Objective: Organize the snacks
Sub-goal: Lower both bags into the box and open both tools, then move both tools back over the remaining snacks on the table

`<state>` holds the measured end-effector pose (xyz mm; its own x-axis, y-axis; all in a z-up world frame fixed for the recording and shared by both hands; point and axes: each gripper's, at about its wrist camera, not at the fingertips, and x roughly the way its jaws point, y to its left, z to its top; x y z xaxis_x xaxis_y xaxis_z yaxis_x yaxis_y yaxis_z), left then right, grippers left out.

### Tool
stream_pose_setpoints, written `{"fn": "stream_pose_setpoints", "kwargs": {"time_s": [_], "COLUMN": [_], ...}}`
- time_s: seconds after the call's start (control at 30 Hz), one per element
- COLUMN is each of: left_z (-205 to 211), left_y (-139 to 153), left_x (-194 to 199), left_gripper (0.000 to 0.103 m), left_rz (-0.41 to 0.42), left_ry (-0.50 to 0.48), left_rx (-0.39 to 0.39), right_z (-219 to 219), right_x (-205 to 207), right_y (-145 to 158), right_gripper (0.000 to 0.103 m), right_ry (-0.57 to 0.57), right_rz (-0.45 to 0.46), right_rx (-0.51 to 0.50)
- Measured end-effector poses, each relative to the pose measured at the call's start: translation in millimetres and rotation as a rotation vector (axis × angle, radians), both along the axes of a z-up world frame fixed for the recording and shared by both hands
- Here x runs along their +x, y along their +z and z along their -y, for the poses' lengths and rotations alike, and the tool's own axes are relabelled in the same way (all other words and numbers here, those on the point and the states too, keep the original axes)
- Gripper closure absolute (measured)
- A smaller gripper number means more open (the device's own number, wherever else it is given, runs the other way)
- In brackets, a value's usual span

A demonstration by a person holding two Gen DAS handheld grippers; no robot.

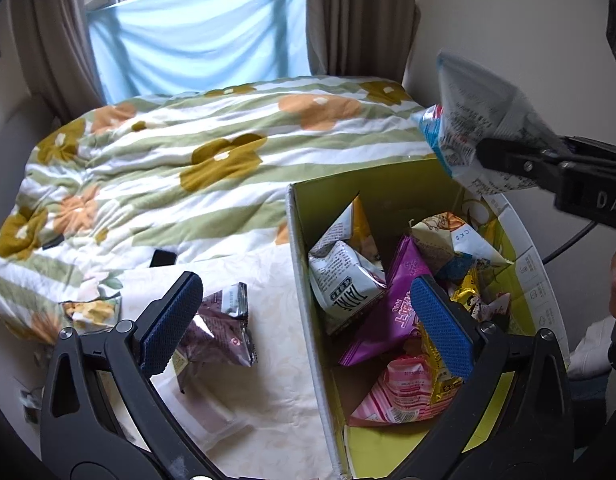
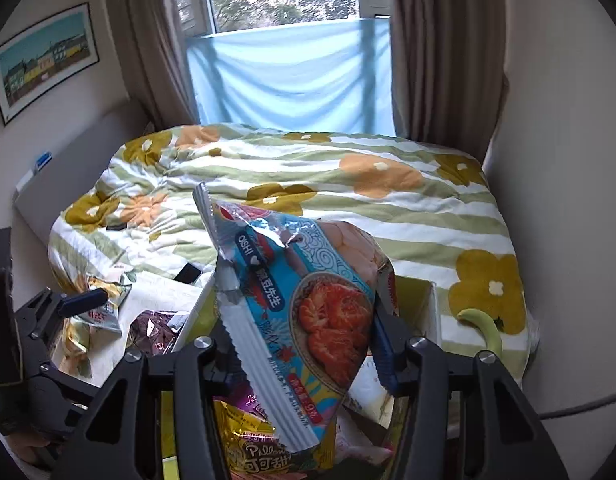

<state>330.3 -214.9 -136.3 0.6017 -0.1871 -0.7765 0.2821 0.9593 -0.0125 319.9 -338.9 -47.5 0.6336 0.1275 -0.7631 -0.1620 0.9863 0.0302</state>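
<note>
A yellow-lined cardboard box [image 1: 371, 184] sits on the bed with several snack packets inside, among them a purple one [image 1: 391, 312] and a pink one [image 1: 403, 392]. My right gripper [image 2: 304, 344] is shut on a blue shrimp-snack bag [image 2: 308, 300] and holds it above the box; the bag also shows in the left wrist view [image 1: 467, 128]. My left gripper [image 1: 304, 320] is open and empty, straddling the box's left wall. A dark purple packet [image 1: 224, 328] lies on the cream cloth left of the box.
A floral quilt [image 1: 208, 152] covers the bed up to the window and curtains. A black phone [image 1: 162, 258] and a yellow packet [image 1: 90, 310] lie near the cloth. A wall stands right of the box. A green object [image 2: 487, 328] lies on the quilt.
</note>
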Motion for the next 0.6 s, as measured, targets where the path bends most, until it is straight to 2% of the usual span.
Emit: {"fn": "stream_pose_setpoints", "kwargs": {"time_s": [0.07,0.1,0.13,0.37,0.6], "left_z": [-3.4,-4.9,-5.3,-7.5,-6.3], "left_y": [1.8,1.9,1.5,-4.8,1.3], "left_x": [-3.3,-5.2,-5.7,-18.4,-31.0], "left_gripper": [0.0,0.0,0.0,0.0,0.0], "left_rz": [0.003,0.004,0.003,-0.003,0.019], "left_ry": [0.006,0.01,0.011,0.017,0.01], "left_rx": [0.001,0.001,0.003,0.006,-0.003], "right_z": [-5.4,-7.4,-7.8,3.7,14.6], "right_x": [-2.2,-7.3,-11.7,-35.8,-56.9], "right_y": [-3.7,-4.8,-6.0,-21.1,-11.8], "right_gripper": [0.028,0.008,0.0,0.0,0.0], "right_ry": [0.016,0.031,0.04,0.011,-0.028], "right_rz": [0.012,0.029,0.039,0.034,0.061], "right_rx": [-0.003,0.014,0.029,0.079,0.074]}}
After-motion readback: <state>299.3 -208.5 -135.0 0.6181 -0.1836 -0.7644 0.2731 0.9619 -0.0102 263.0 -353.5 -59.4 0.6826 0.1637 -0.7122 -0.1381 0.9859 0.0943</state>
